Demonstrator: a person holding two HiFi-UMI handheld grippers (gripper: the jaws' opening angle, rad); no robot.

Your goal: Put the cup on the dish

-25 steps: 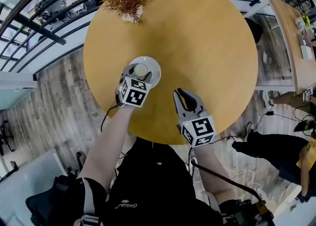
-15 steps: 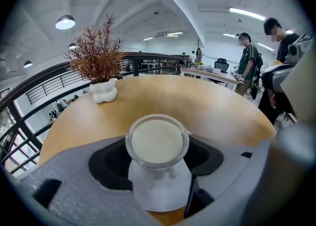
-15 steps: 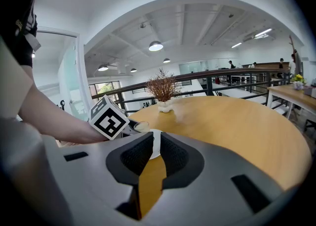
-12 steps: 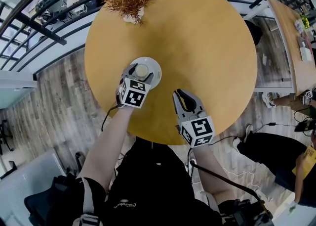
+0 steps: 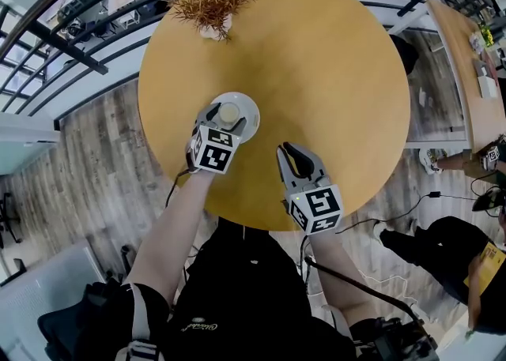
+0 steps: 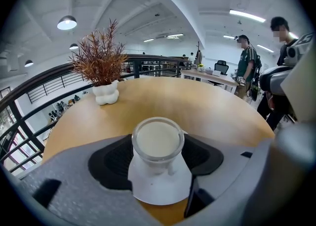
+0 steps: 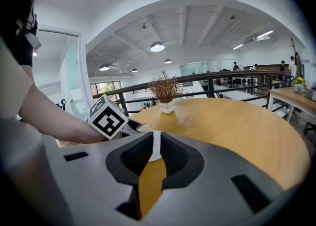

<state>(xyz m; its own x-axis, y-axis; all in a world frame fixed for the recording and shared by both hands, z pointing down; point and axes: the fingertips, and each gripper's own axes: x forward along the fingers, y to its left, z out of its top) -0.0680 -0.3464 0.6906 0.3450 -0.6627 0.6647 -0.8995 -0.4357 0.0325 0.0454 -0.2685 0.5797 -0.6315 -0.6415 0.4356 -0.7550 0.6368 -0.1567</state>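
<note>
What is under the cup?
The cup stands on the white dish, which lies on the table. The dish's middle is covered by the cup.

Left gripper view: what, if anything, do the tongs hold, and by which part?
Nothing. The left tongs have just been opening. The small white cup stands free between them on the white round dish.

The cup (image 6: 158, 141) — pale, translucent, upright — stands on the white dish (image 6: 159, 194). It sits between the left gripper's (image 5: 225, 118) jaws, which have just been opening.
</note>
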